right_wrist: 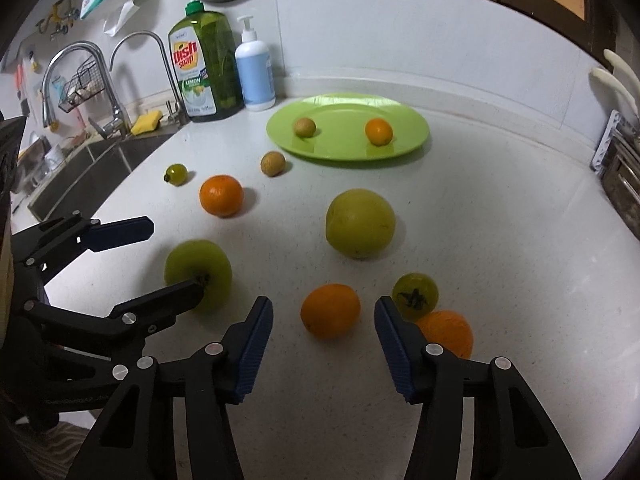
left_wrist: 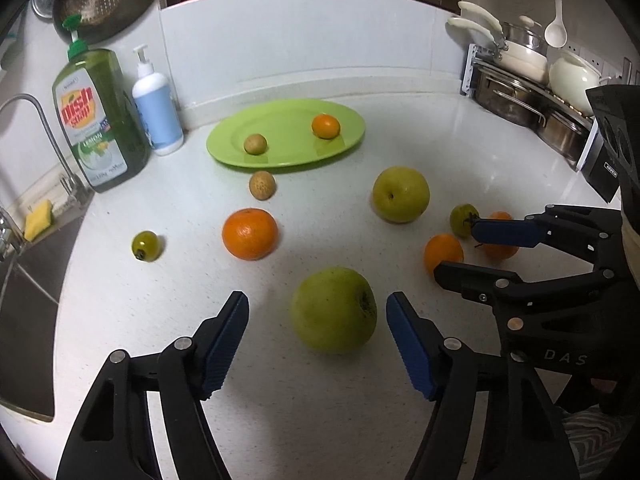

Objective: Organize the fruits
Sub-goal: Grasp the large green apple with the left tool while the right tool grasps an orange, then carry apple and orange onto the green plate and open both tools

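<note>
My left gripper (left_wrist: 316, 298) stands open around a green apple (left_wrist: 334, 320) on the white counter, with a gap at each pad. My right gripper (right_wrist: 323, 303) is open around a small orange (right_wrist: 330, 311), its pads clear of it. Just right of it lie a small green fruit (right_wrist: 415, 290) and another orange (right_wrist: 446, 332). At the back, a green plate (left_wrist: 288, 156) holds a brown fruit (left_wrist: 255, 144) and a small orange (left_wrist: 325, 126). Loose on the counter are a second green apple (left_wrist: 401, 194), a bigger orange (left_wrist: 249, 234), a brown fruit (left_wrist: 262, 185) and a small green fruit (left_wrist: 146, 245).
A dish soap bottle (left_wrist: 98, 120) and a white pump bottle (left_wrist: 158, 114) stand at the back left beside the sink (left_wrist: 24, 300) and its faucet (right_wrist: 72, 80). A rack of pots (left_wrist: 528, 96) lines the right wall.
</note>
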`<state>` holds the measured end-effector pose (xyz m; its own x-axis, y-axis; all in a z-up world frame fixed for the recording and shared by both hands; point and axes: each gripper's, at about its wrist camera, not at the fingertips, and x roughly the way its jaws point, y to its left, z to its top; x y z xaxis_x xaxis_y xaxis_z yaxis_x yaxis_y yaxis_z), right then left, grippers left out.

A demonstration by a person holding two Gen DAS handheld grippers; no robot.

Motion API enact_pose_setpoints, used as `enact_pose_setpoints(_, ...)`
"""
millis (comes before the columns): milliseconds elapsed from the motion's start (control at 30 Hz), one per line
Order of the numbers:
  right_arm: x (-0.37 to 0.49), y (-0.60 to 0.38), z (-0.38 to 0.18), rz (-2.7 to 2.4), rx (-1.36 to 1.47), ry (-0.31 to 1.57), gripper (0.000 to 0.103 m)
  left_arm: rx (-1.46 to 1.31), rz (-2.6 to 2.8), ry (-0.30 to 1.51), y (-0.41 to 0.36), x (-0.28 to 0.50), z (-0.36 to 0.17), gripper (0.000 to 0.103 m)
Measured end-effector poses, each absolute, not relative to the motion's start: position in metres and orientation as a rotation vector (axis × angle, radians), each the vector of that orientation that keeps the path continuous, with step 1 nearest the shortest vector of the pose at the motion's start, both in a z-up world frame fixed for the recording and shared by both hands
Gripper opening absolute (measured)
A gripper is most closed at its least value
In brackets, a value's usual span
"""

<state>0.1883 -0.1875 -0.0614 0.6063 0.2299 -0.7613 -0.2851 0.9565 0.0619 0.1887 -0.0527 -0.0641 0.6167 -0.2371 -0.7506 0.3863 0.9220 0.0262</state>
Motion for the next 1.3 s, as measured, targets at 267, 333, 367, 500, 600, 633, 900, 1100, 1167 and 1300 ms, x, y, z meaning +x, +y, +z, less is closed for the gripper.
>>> enact_pose_setpoints(267, 0.195, -0.188, -0.071, 0.306, -0.074, 0.901, 0.049, 0.167, -0.383, 0.88, -0.057, 0.195, -0.074, 0.061)
enact_pose_setpoints(333, 0.197, -0.188, -0.072, 0.313, -0.072, 0.907, 0.047, 0.163, -0.384, 0.886, -0.058, 0.196, -0.075, 0.059)
enact_pose_setpoints(367, 0.198, -0.188, -0.073, 0.314, -0.072, 0.908, 0.046, 0.163, -0.384, 0.888, -0.059, 0.196, -0.076, 0.058)
enact_pose_setpoints(500, 0.201, -0.189, -0.076, 0.315, -0.067, 0.92, 0.043, 0.167, -0.39, 0.893, -0.062, 0.197, -0.078, 0.053)
enact_pose_setpoints(600, 0.203, -0.19, -0.079, 0.317, -0.056, 0.932, 0.038, 0.163, -0.387, 0.893, -0.062, 0.197, -0.078, 0.05)
enact_pose_setpoints(633, 0.203, -0.191, -0.08, 0.318, -0.054, 0.935, 0.037, 0.163, -0.387, 0.893, -0.061, 0.197, -0.078, 0.05)
enact_pose_setpoints(900, 0.202, -0.191, -0.078, 0.318, -0.059, 0.927, 0.037, 0.165, -0.39, 0.895, -0.061, 0.197, -0.076, 0.05)
enact_pose_setpoints(1100, 0.2, -0.19, -0.074, 0.32, -0.062, 0.915, 0.037, 0.163, -0.384, 0.873, -0.059, 0.196, -0.07, 0.05)
enact_pose_setpoints(1167, 0.2, -0.189, -0.072, 0.321, -0.062, 0.91, 0.037, 0.162, -0.383, 0.863, -0.057, 0.196, -0.066, 0.05)
enact_pose_setpoints(1300, 0.2, -0.189, -0.064, 0.321, -0.051, 0.897, 0.037, 0.158, -0.385, 0.838, -0.055, 0.196, -0.054, 0.05)
